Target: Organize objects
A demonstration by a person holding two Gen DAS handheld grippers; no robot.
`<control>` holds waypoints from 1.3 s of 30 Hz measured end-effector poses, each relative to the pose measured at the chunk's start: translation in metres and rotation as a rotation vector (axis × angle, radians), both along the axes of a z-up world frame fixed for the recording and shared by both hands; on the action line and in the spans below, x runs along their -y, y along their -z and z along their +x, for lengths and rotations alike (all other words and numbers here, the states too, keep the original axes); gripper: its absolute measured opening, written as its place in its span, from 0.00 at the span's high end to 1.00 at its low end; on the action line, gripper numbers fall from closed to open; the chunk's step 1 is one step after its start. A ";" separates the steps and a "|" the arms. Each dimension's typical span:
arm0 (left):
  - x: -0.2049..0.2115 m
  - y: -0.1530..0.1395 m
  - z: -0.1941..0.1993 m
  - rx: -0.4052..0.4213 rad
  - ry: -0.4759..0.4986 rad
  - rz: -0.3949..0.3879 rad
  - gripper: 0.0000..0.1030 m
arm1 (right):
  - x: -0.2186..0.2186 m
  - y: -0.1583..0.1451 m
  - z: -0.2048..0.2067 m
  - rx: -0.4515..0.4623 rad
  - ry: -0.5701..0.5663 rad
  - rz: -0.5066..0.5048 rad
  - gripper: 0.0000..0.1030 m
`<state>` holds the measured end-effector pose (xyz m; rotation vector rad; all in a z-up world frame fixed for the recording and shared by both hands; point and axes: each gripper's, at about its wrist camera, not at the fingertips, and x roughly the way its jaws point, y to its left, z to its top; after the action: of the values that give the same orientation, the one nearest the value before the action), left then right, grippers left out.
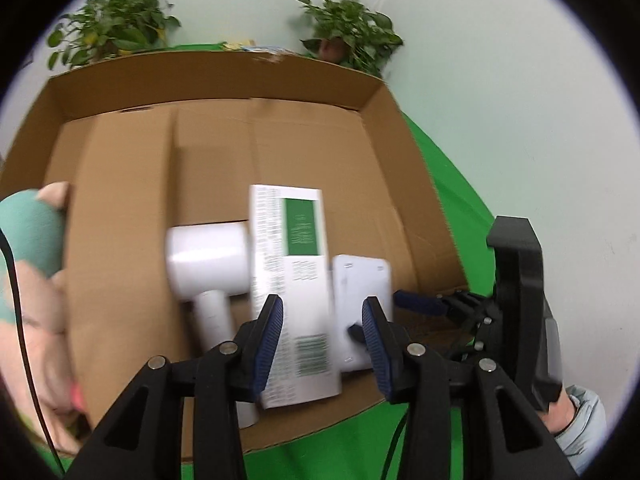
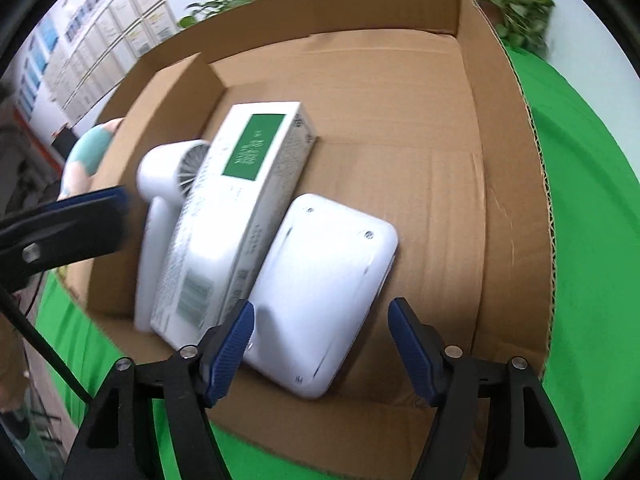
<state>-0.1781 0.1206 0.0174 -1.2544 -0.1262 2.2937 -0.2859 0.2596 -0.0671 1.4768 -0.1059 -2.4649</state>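
While three things already lie side by side on the floor of the shallow brown cardboard box, the step in hand looks like settling them into a tidy row. The white hair dryer lies leftmost, the long white carton with a green label leans across it, and the flat white rounded device rests just beside the carton.

The right gripper hangs over the device's near end with its fingers moderately apart and nothing pinched; the left pad sits at the device's near-left corner, the other clear of it. The left gripper stands above the carton's near end, fingers narrowly apart, empty as far as I can tell.

Next, I judge, a grasp or nudge on the device needs the fingers lowered to straddle it. A soft teal and pink plush toy waits outside the box on the green cloth surface.
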 end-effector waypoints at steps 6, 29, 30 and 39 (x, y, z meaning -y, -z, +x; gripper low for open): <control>0.042 -0.008 -0.003 -0.017 -0.046 -0.012 0.61 | 0.004 0.000 -0.010 -0.047 -0.007 0.000 0.47; 0.077 -0.009 0.058 -0.351 -0.228 -0.130 0.24 | 0.031 -0.057 0.057 -0.393 0.128 0.134 0.00; 0.079 -0.006 0.065 -0.374 -0.252 -0.136 0.24 | 0.038 -0.058 0.071 -0.418 0.120 0.118 0.00; 0.083 0.033 0.075 -0.410 -0.422 -0.228 0.23 | 0.057 -0.022 0.118 -0.489 0.215 0.128 0.00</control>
<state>-0.1032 0.0374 -0.0158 -0.8910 0.0214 2.9540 -0.1684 0.2030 -0.0448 0.9010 -0.0111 -2.9800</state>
